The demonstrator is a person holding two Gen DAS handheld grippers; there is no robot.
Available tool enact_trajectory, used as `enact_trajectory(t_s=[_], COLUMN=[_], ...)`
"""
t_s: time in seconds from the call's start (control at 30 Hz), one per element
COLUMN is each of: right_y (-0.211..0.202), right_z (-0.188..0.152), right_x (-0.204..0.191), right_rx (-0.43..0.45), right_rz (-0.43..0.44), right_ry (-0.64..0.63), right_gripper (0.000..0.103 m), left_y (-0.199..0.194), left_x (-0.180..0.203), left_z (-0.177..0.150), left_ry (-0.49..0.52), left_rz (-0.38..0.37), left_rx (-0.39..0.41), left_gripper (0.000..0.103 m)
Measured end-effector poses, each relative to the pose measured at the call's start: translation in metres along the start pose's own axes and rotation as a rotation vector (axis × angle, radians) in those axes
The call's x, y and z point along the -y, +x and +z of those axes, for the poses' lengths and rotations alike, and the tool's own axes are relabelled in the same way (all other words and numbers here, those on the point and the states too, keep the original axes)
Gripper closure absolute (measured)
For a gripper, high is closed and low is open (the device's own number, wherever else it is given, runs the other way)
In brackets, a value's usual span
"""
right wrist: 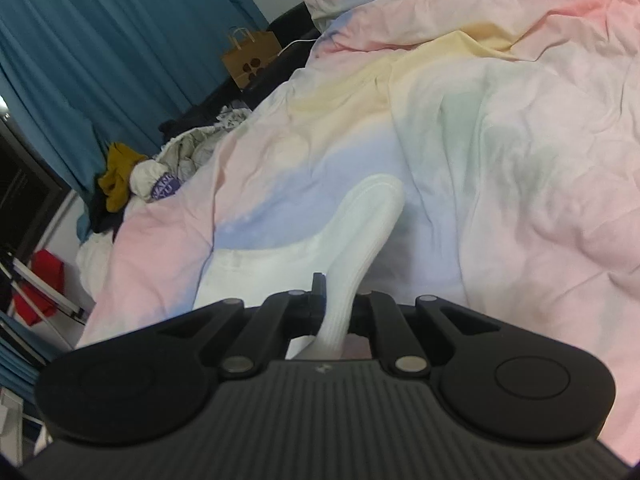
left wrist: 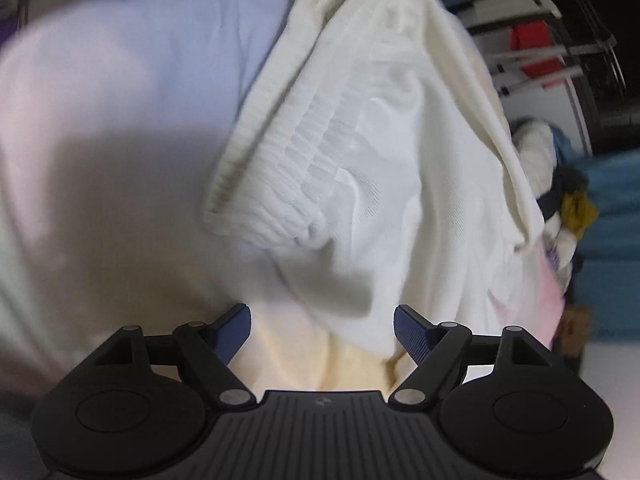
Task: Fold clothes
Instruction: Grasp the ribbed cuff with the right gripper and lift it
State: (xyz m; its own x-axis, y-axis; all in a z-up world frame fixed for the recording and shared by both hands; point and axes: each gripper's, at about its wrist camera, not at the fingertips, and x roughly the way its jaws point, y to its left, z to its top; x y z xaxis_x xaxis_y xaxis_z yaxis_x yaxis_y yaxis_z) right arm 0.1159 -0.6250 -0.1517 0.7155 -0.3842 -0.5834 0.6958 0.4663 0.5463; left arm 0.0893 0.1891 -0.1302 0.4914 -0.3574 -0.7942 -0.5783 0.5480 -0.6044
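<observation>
The left claw stands with its blue pads apart and nothing between them, and a white garment with a ribbed band hangs just ahead of and above it, over the pastel quilt. The right claw is clamped together on a ribbed white strip of cloth, which runs from between its fingers forward and up across the quilt. A heap of clothes lies well off to this claw's left, near the blue curtain and a paper bag.
</observation>
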Motion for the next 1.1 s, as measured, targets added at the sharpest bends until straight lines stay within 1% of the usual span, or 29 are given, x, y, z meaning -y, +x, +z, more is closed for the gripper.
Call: enact_trajectory(t_s=[0.03,0.07,0.1,0.13,0.17,0.2,0.27,0.3,0.4,0.43,0.53,0.57,0.67,0.73,0.77,0.8,0.83,0.9,0.97,1.03,1.1], right_y=[0.001,0.003,0.005,0.007,0.009,0.012,0.016,0.017,0.016,0.016,0.008,0.004,-0.016,-0.033,-0.039,-0.044,-0.045,-0.038,-0.030,-0.030,-0.033], right_z=[-0.001,-0.002,-0.005,-0.009,-0.012,-0.013,-0.015,-0.014,-0.016,-0.018,-0.022,-0.023,-0.028,-0.036,-0.042,-0.047,-0.053,-0.062,-0.067,-0.068,-0.067], right_x=[0.002,0.003,0.002,0.000,0.001,0.002,0.007,0.012,0.023,0.026,0.036,0.036,0.030,0.028,0.028,0.029,0.030,0.034,0.038,0.035,0.032], right_rx=[-0.005,-0.010,-0.005,0.002,-0.002,-0.008,-0.023,-0.031,-0.034,-0.030,-0.009,0.001,0.057,0.101,0.109,0.114,0.105,0.063,0.024,0.029,0.039], right_rz=[-0.002,-0.005,-0.019,-0.036,-0.043,-0.047,-0.045,-0.037,-0.033,-0.037,-0.008,-0.008,-0.086,-0.177,-0.223,-0.267,-0.311,-0.368,-0.387,-0.384,-0.385], right_ry=[0.007,0.013,-0.009,-0.039,-0.043,-0.041,-0.012,0.022,0.107,0.133,0.247,0.267,0.266,0.282,0.289,0.295,0.288,0.279,0.274,0.267,0.256], right_gripper=[0.098,0.098,0.098,0.098,0.098,0.098,0.098,0.098,0.098,0.098,0.098,0.098,0.098,0.098,0.098,0.098,0.098,0.098,0.097,0.097,0.096], left_y=[0.009,0.014,0.015,0.016,0.014,0.009,-0.003,-0.013,-0.041,-0.054,-0.095,-0.107,-0.141,-0.156,-0.162,-0.166,-0.158,-0.142,-0.134,-0.136,-0.140], left_x=[-0.004,-0.007,-0.013,-0.019,-0.023,-0.026,-0.030,-0.030,-0.031,-0.030,-0.029,-0.032,-0.044,-0.060,-0.068,-0.076,-0.086,-0.107,-0.117,-0.119,-0.120], left_z=[0.001,0.003,0.001,-0.001,-0.004,-0.006,-0.008,-0.010,-0.016,-0.017,-0.024,-0.025,-0.030,-0.028,-0.024,-0.024,-0.004,0.036,0.036,0.031,0.024], left_ry=[-0.035,-0.052,-0.106,-0.160,-0.204,-0.227,-0.220,-0.205,-0.163,-0.148,-0.081,-0.070,-0.049,-0.059,-0.070,-0.070,-0.073,-0.078,-0.098,-0.057,-0.036], left_rz=[-0.019,-0.022,-0.018,-0.013,-0.027,-0.033,-0.055,-0.051,-0.039,-0.041,-0.064,-0.071,-0.091,-0.096,-0.093,-0.081,-0.068,-0.043,-0.043,-0.043,-0.018], left_rx=[0.002,0.021,0.060,0.099,0.125,0.147,0.178,0.197,0.252,0.278,0.331,0.333,0.333,0.314,0.301,0.297,0.281,0.248,0.217,0.206,0.193], left_gripper=[0.028,0.030,0.035,0.035,0.041,0.053,0.075,0.079,0.085,0.086,0.089,0.089,0.089,0.089,0.089,0.089,0.089,0.089,0.087,0.083,0.076])
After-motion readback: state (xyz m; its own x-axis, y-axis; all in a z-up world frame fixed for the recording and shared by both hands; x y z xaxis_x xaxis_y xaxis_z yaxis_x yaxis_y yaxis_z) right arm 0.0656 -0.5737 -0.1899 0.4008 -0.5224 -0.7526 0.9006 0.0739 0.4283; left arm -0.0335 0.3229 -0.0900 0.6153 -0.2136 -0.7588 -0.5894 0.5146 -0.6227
